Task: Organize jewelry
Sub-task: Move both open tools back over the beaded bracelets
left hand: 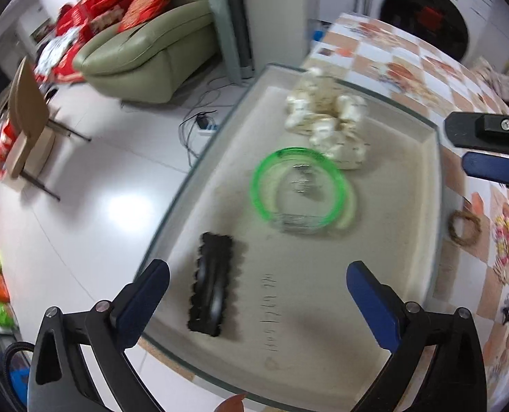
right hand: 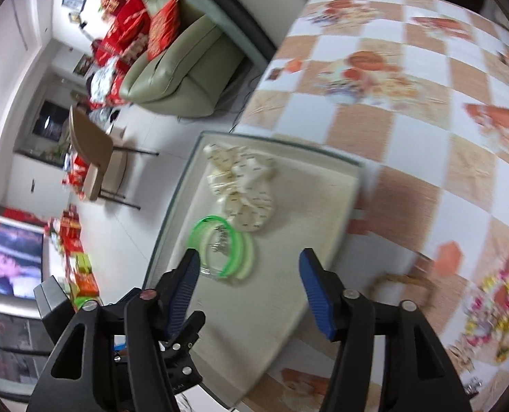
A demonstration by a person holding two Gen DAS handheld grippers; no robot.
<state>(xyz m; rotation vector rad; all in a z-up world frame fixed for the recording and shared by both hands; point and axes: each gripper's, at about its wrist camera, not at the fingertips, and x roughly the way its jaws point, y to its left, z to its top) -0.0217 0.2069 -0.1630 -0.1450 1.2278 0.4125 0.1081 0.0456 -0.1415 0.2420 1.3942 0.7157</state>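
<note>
both grippers' jaws open and empty, green bangle (left hand: 300, 189) in tray (left hand: 374, 309) ahead, probably beyond reach

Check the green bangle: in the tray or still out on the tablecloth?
In the tray. The green bangle lies flat on the tray floor beside the cream scrunchie, inside the rim; neither gripper touches it.

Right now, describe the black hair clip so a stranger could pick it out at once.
Find the shallow beige tray on the checked tablecloth. The black hair clip lies near the tray's floor-side edge, apart from the green bangle and cream scrunchie. It alone is dark, long and scallop-edged.
</note>
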